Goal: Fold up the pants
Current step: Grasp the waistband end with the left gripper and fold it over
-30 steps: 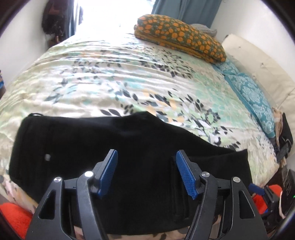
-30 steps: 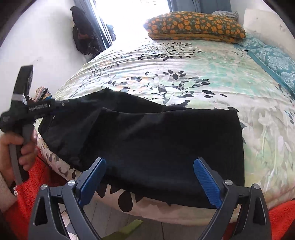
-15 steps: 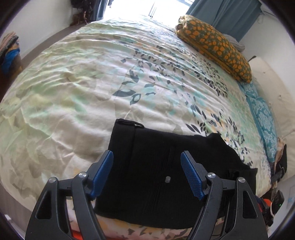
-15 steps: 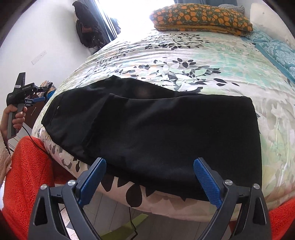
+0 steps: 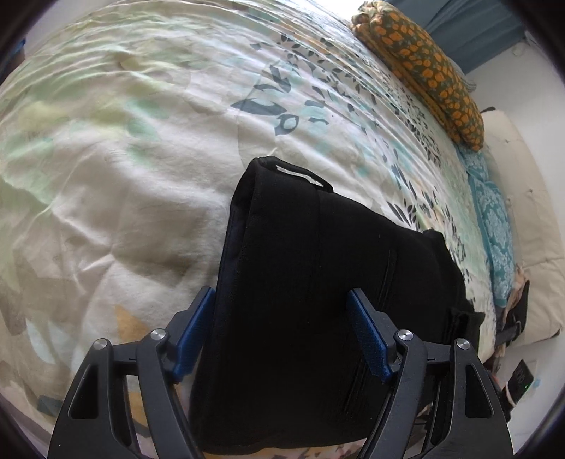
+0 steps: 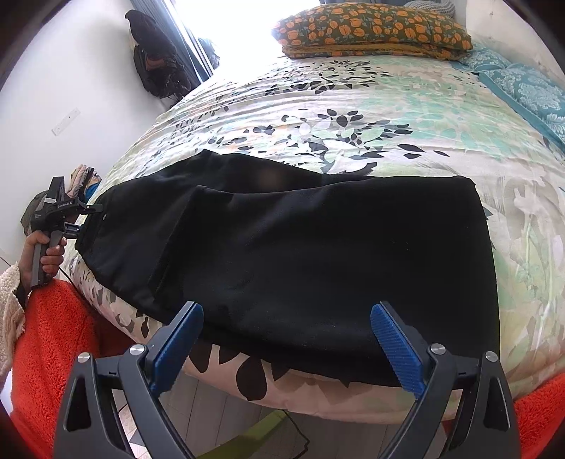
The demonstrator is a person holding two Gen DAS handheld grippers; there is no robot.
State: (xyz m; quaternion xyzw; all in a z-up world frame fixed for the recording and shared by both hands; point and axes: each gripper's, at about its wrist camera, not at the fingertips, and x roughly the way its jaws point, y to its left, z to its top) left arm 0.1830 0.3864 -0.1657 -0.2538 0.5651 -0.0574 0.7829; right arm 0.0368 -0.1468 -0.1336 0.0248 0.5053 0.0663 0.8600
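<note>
In the left wrist view the left hand-held gripper (image 5: 280,330) is seen nearest, its blue pads (image 5: 367,335) spread wide and nothing held between them; one pad lies just past the left edge of the black pants (image 5: 317,300) and the other lies over the dark cloth, though contact with the fabric cannot be judged. The pants are laid flat along the near edge of the bed (image 5: 123,176), on a floral bedspread printed with dark and mint leaves. The waistband end, with a small loop (image 5: 300,173) standing up at its far corner, is seen just beyond the pads. In the right wrist view the right hand-held gripper (image 6: 287,340) is likewise held wide, with nothing between its pads, and is placed in front of the near hem edge of the pants (image 6: 317,254), over the side of the mattress. The garment is seen stretching from left to right across the bed (image 6: 388,116), with one layer folded over another so that a seam line runs slantwise through the left part. At the far left of that view the left hand-held gripper (image 6: 76,220) is held by a hand (image 6: 44,252) at the waistband end of the pants. An orange fleece cloth (image 6: 53,353) is seen below the mattress edge. Further back, an orange-patterned pillow (image 6: 370,30) is lying at the far end of the bed, with a teal patterned cushion (image 6: 522,88) along the right side.
</note>
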